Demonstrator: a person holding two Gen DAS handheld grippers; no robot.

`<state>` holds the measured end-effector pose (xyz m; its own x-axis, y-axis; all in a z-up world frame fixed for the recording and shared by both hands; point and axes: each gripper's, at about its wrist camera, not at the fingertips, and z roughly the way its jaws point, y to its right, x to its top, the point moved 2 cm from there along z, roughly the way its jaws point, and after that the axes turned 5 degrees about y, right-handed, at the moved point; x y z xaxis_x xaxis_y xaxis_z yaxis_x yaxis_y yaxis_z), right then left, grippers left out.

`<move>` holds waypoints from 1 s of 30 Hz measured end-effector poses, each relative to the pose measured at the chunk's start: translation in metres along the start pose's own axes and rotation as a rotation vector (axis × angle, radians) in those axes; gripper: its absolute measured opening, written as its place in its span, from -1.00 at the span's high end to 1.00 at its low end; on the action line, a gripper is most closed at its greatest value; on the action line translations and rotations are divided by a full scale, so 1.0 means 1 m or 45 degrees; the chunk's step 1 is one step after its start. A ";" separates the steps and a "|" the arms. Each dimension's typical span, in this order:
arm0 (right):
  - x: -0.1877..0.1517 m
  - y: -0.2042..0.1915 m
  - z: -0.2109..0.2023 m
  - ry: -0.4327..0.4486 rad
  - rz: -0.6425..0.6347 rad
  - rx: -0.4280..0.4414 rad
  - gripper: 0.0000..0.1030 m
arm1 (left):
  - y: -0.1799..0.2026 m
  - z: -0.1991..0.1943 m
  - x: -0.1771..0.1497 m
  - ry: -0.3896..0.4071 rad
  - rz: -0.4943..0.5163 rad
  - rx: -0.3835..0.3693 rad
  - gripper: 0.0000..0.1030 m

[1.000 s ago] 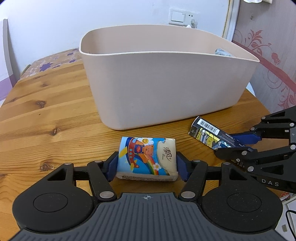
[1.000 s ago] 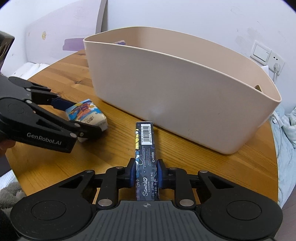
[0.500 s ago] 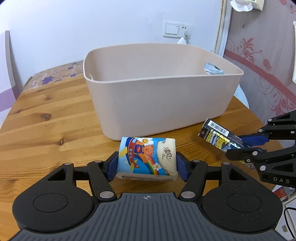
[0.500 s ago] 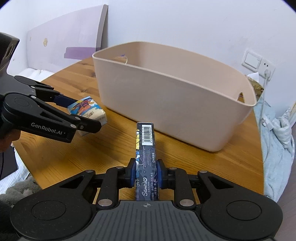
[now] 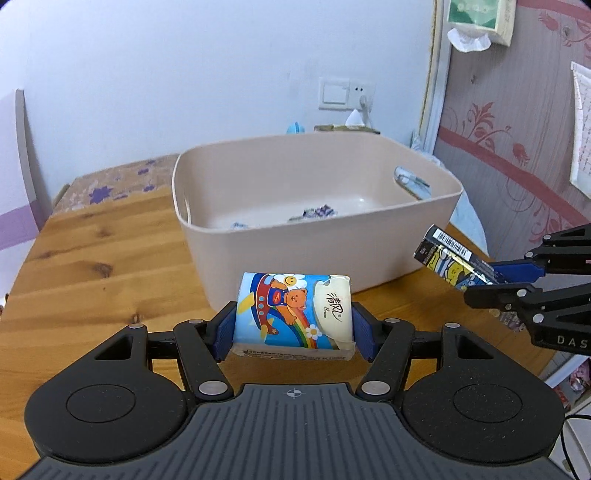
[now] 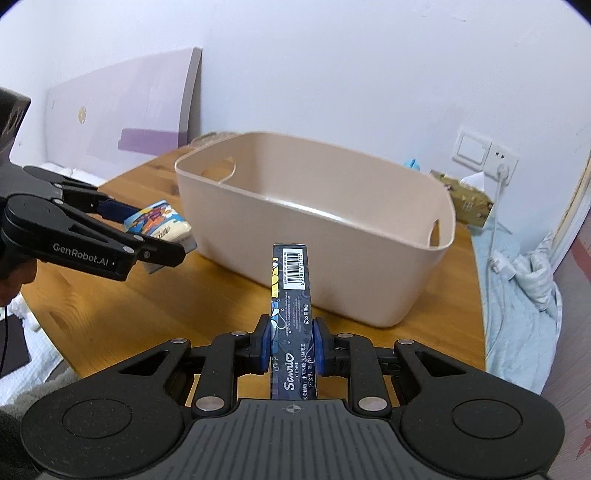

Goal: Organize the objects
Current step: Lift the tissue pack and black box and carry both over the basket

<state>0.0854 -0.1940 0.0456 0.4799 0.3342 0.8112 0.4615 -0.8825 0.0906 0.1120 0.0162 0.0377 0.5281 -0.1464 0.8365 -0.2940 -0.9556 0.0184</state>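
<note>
Pale walls and a wooden table point(image 5: 92, 266) frame the scene, with a light switch and socket point(image 5: 345, 94) on the wall straight beyond the left claw point(image 5: 293, 325). Ahead of both claws stands a beige plastic bin point(image 5: 295, 254) with cut-out handles in its end walls. Low inside it, against the near wall, lie a few small wrapped items point(image 5: 317, 214) in blue and white print; the near rim hides most of them, so what they are cannot be told.

Behind the bin a floral-covered surface point(image 5: 114, 181) adjoins the table, and a purple-and-white panel point(image 6: 122, 122) leans on the wall to the left. Right of the table, past the right claw point(image 6: 291, 345), lies a light blue bedding heap point(image 6: 524, 280). A tissue dispenser point(image 5: 476, 22) hangs high on the right. Between each claw and the bin's opening stands only the bin's near wall.

The left claw is clamped on a tissue pack point(image 5: 293, 314) printed with a cartoon bear, a pad pressing each short end, the pack held clear of the table just before the bin. The right claw is closed tight on a slim dark box point(image 6: 291, 306) with a barcode, which juts forward between its fingers toward the bin's near wall, off the table.
</note>
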 end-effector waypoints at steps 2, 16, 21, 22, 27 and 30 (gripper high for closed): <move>0.004 0.002 -0.005 0.022 0.004 -0.010 0.57 | 0.001 -0.003 0.006 0.021 0.009 0.003 -0.25; 0.041 0.019 -0.012 0.147 0.037 -0.049 0.57 | 0.002 -0.009 0.057 0.153 0.032 -0.005 -0.25; 0.055 0.031 -0.009 0.173 0.049 -0.081 0.57 | -0.001 0.003 0.069 0.164 0.045 0.000 -0.25; 0.057 0.033 -0.008 0.175 0.049 -0.085 0.57 | -0.002 0.007 0.071 0.163 0.047 0.002 -0.25; 0.069 0.044 0.000 0.179 0.045 -0.109 0.57 | -0.004 0.021 0.080 0.158 0.076 0.013 -0.25; 0.074 0.049 0.005 0.185 0.055 -0.114 0.57 | -0.005 0.031 0.085 0.150 0.084 0.011 -0.25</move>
<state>0.1469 -0.2108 0.1067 0.3822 0.2495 0.8898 0.3713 -0.9232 0.0994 0.1829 0.0008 0.0918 0.4105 -0.1782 0.8943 -0.3179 -0.9472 -0.0428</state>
